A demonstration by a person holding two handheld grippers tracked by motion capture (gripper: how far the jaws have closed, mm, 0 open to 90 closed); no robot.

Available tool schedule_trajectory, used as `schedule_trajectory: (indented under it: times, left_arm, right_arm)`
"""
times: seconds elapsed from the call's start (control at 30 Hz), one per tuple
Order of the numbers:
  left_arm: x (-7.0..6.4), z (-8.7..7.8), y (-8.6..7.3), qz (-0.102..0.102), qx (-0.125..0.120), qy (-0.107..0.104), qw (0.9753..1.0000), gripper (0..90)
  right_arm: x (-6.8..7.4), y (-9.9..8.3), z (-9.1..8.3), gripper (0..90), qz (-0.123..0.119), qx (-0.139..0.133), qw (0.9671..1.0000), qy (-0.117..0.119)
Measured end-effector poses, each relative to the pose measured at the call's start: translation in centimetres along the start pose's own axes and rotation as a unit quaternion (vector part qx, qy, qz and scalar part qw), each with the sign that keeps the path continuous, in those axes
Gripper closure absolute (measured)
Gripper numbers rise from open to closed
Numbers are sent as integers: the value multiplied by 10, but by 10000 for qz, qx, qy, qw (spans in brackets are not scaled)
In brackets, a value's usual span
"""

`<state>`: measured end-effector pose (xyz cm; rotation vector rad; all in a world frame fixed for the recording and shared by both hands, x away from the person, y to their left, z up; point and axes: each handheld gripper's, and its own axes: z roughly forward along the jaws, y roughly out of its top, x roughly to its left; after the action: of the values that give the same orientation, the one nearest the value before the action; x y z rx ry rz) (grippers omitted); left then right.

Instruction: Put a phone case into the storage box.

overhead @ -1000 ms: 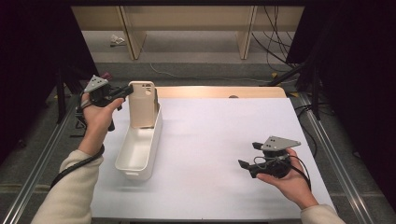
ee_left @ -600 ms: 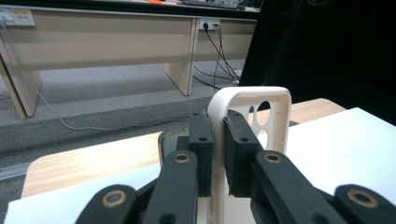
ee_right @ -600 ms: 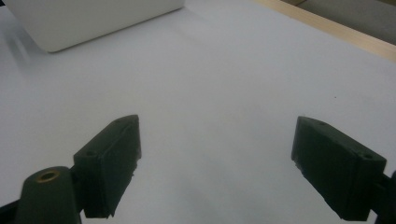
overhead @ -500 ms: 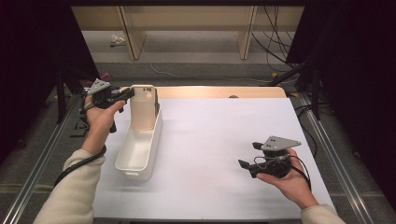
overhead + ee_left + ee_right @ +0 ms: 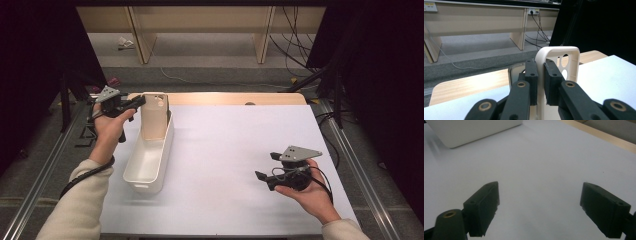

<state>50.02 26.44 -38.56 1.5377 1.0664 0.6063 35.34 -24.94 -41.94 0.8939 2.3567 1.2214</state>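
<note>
With the left tool clamped on the insert standing upright in the bin at upper left of the frame, and the right tool wide, a tilted pull could tip the bin.

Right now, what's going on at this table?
A person holds a gripper in each hand. The left gripper is shut on the edge of a beige divider panel, which stands upright at the far end of a white bin. The right gripper rests in an upturned palm over the white table, jaws open, holding nothing.
</note>
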Motion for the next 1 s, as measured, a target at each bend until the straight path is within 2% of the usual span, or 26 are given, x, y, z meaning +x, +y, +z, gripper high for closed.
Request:
schedule_trajectory:
  times: [1.0]
  left_arm:
    - [6, 10, -15, -26, 128, -52, 9999, 822]
  right_arm:
    - [0, 0, 0, 167, -2, 4, 10000, 20]
